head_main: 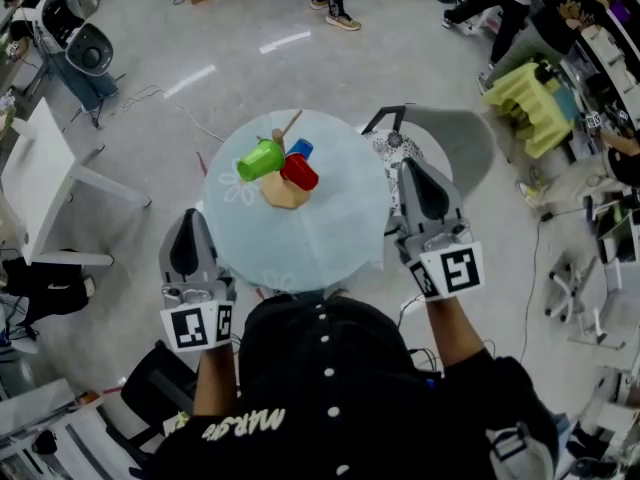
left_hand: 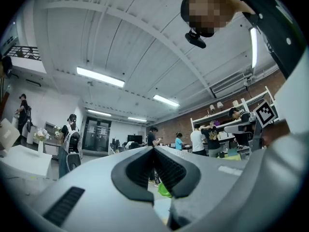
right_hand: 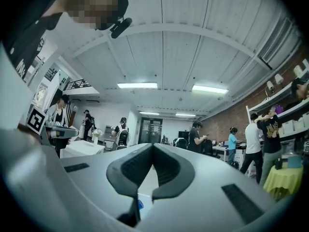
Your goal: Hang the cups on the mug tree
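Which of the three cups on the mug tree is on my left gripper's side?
The green cup, left of the mug tree; the blue cup and red cup are on its right.

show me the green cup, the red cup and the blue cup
green cup (head_main: 260, 159), head view, its side wall
red cup (head_main: 299, 173), head view, its side wall
blue cup (head_main: 301, 149), head view, its visible side
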### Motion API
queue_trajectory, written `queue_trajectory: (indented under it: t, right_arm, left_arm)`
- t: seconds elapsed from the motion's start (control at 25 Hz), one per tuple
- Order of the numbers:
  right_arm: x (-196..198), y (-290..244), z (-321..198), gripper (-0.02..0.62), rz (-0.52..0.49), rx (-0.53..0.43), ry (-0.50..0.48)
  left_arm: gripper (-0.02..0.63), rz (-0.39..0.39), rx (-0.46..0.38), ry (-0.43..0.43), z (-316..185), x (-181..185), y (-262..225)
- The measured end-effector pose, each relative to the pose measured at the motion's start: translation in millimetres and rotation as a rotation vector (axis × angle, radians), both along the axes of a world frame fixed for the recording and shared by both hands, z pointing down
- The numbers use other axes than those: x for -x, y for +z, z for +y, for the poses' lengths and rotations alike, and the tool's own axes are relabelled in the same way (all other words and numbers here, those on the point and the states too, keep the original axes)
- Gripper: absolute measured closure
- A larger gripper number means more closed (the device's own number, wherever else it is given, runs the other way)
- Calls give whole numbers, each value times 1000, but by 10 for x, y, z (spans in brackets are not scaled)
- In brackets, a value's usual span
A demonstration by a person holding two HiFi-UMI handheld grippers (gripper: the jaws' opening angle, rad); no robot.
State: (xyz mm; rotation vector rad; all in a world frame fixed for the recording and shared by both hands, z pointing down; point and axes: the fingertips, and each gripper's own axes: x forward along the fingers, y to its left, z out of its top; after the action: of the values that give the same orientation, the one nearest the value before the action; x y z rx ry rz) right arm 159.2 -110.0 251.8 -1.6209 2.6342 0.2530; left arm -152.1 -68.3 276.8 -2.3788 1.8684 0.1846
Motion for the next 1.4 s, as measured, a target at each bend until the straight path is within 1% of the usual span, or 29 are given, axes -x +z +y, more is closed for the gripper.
queue_trajectory:
  t: [0.2,0.36,0.48,0.72,1.0,1.4]
  right_arm:
    - [-214,100,77,595,-37,15,37]
    - [-329,215,122,595,-1,18,83]
    - [-378,272,127,595,-6,31,91]
    - [-304,322,99,595,-7,52,78]
    - [-214,320,57,595,-13,60,60]
    - [-103,356,40,595,-28,65,36]
  left_arm:
    - [611,-13,10,-26,77,103,34]
    - [611,-15,23,-50,134,208,60]
    - [609,-13,32,-60,146,238,69]
    - [609,-14,42,-55,101,222,85]
    - [611,-10,33,-41,107,182,58]
    - [611,-14,33,-43,120,200,74]
